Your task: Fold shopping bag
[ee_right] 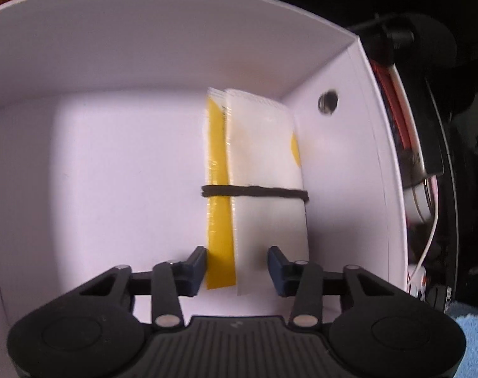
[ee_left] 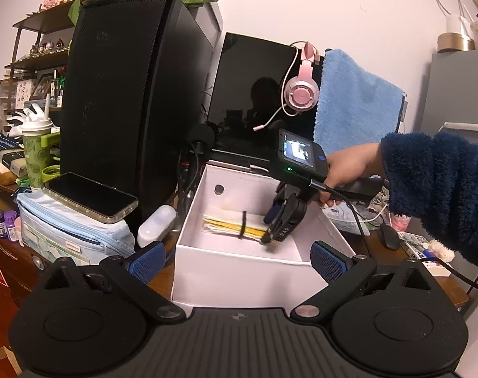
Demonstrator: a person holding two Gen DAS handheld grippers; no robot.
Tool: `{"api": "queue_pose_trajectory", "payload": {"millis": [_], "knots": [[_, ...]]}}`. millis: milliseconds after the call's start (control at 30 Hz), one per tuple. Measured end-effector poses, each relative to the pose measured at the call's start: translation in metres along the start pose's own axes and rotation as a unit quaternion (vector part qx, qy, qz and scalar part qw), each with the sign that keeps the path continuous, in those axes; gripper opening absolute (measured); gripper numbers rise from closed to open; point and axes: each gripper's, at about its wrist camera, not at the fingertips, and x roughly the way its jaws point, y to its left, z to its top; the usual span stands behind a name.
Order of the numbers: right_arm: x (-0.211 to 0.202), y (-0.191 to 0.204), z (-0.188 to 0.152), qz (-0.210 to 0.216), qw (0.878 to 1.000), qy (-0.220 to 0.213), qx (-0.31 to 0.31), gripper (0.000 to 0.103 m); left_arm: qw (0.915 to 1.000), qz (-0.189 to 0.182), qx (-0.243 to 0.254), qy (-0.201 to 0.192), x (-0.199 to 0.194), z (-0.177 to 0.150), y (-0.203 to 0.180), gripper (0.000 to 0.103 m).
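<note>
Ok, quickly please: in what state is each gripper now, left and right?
Left gripper: open, holds nothing, outside the white box.
Right gripper: jaws on either side of the folded shopping bag in the box; grip cannot be told.

folded bag (ee_right: 254, 170) in box (ee_right: 144, 31), right gripper (ee_right: 236, 266) at its near end

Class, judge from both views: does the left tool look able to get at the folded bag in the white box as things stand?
Probably not straight away: the right tool already straddles the folded bag inside the white box, while the left tool waits open outside the front wall.
</note>
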Motion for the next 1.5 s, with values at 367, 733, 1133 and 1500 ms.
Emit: {"api": "queue_pose_trajectory", "payload": {"millis": [367,733,1133,1500], "knots": [[0.002,0.004,-0.009,-0.004,0.999,-0.032,-0.011,0.036,1.0,-0.003,0.001,0.007,0.0,-0.001,-0.006,0.099],[-0.081,-0.009,-0.061,0.043,0.953,-0.224,0.2,0.086,0.9991,0.011,0.001,0.042,0.013,0.004,-0.02,0.101],[-0.153,0.037,-0.136,-0.013,0.901,-0.222,0.373,0.088,0.9978,0.032,0.051,0.029,0.041,0.009,-0.1,0.099],[-0.182,0.099,-0.251,-0.162,0.852,-0.206,0.453,0.088,0.9954,-0.029,0.089,0.023,0.068,0.008,-0.19,0.103]]}}
